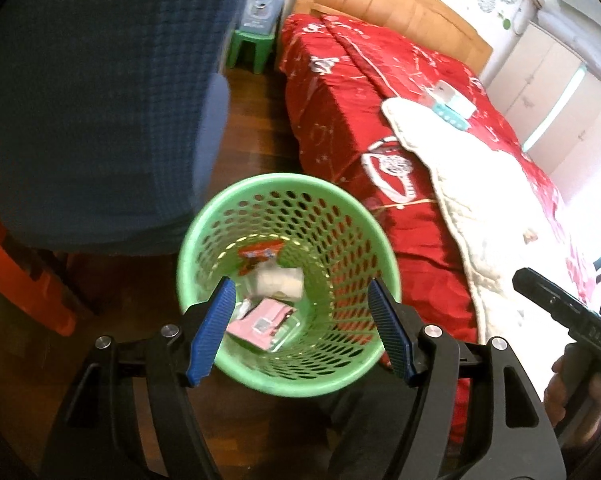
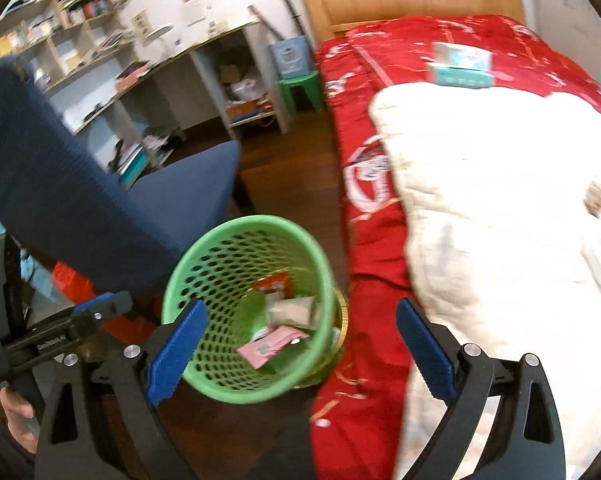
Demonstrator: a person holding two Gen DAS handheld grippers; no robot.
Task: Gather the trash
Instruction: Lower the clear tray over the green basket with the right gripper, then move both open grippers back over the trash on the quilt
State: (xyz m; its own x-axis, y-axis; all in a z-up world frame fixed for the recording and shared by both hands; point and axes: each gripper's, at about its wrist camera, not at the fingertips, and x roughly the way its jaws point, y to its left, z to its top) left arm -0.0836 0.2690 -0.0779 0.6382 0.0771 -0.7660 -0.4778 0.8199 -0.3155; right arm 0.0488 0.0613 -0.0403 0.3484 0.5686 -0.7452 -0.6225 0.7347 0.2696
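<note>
A green perforated waste basket (image 1: 288, 188) stands on the dark wood floor beside the bed; it also shows in the right wrist view (image 2: 256, 226). Inside lie a pink packet (image 1: 260, 320), a white wrapper (image 1: 280, 280) and a red wrapper (image 1: 258, 256). My left gripper (image 1: 300, 300) is open and empty above the basket mouth. My right gripper (image 2: 302, 326) is open and empty above the basket's right rim and the bed edge. Small pale scraps (image 2: 598, 200) lie on the cream blanket (image 2: 500, 200).
A bed with a red cover (image 1: 340, 92) fills the right side, with a teal and white box (image 2: 460, 66) on it. A blue chair (image 2: 60, 184) stands left of the basket. A green stool (image 2: 298, 88) and a desk with shelves (image 2: 140, 80) stand at the back.
</note>
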